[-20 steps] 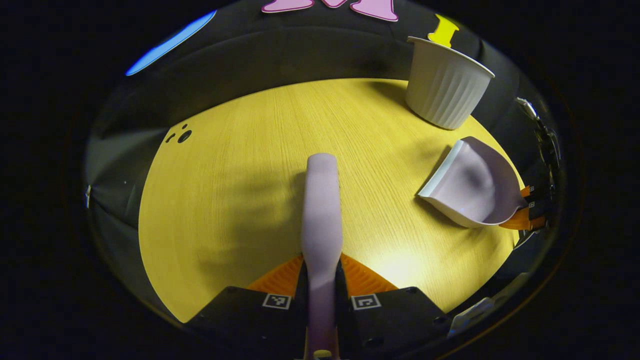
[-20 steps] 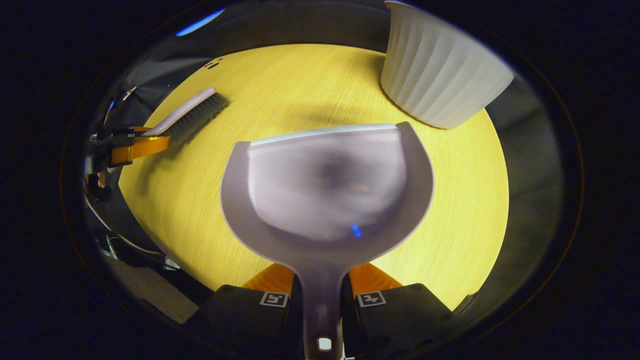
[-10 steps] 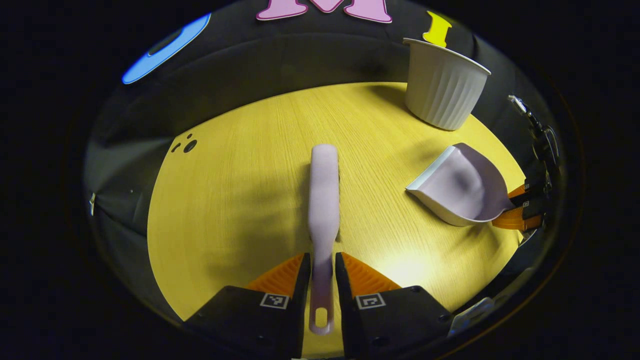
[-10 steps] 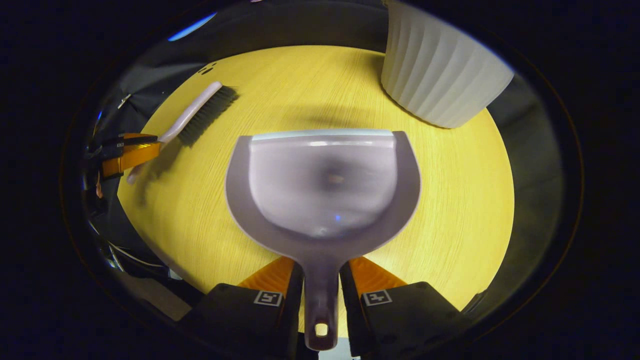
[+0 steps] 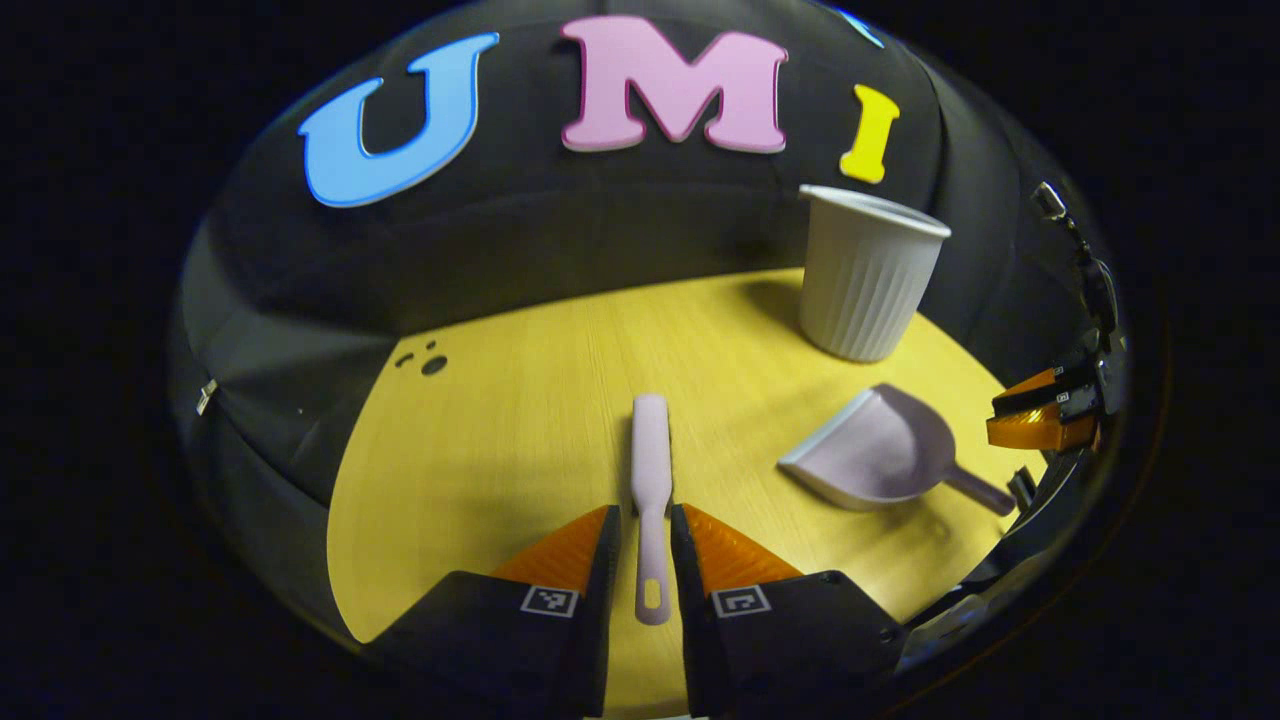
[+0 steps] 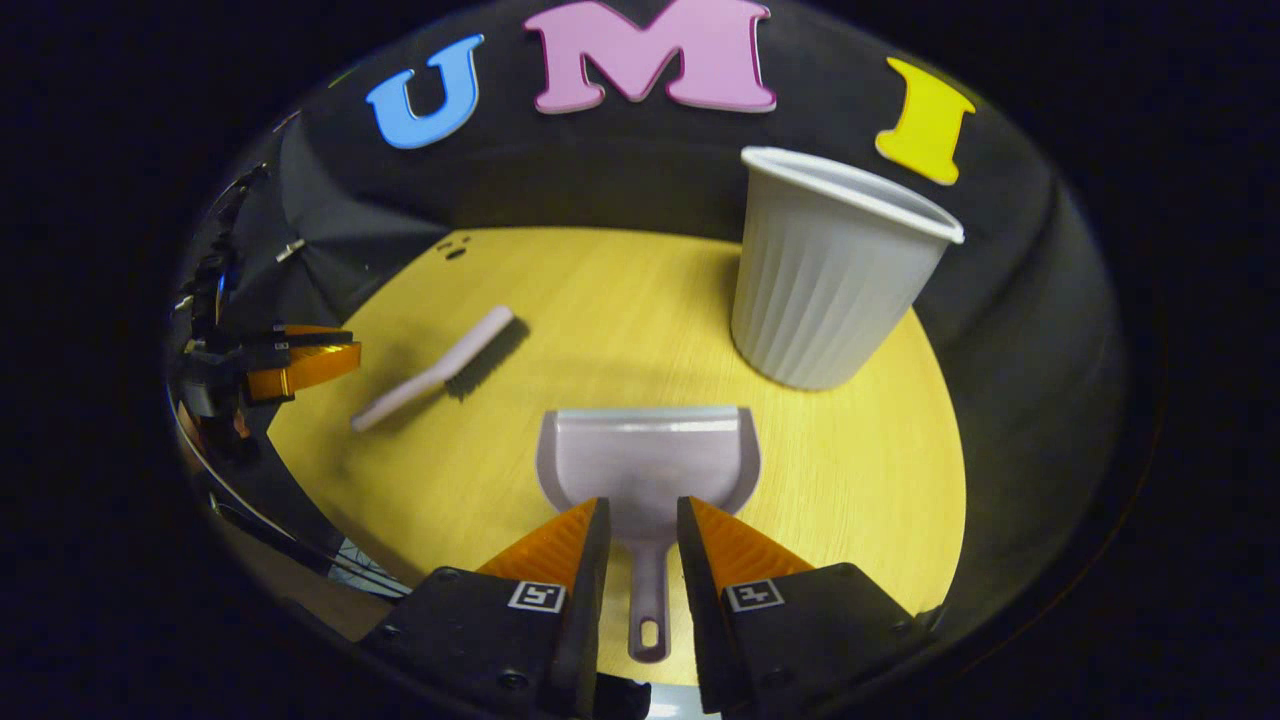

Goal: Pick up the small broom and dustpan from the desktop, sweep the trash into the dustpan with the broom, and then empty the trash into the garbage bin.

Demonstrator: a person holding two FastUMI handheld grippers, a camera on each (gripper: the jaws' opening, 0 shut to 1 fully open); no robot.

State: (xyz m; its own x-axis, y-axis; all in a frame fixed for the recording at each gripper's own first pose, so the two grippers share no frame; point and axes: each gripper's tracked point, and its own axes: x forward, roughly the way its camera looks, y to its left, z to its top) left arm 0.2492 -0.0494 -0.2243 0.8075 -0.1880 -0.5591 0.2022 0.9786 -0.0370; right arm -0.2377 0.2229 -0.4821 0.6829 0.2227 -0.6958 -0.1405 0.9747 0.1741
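L hand-held gripper [image 5: 640,525] spread, fingers either side of broom [image 5: 650,480] handle, not pinching; broom lies flat on table [image 5: 500,450]. R hand-held gripper [image 6: 640,520] also spread, straddling dustpan [image 6: 648,465] handle w/o contact; dustpan rests on table. Ribbed white bin [image 6: 825,280] stands upright beyond dustpan, near table's far edge.

The left gripper view looks from above the near left of the yellow table [image 5: 480,440], facing the far wall, with the broom [image 5: 650,470] close below. The right gripper view looks from the near right, likewise facing far, close over the dustpan [image 6: 648,465]. Both views share table, broom, dustpan and bin [image 6: 830,290].
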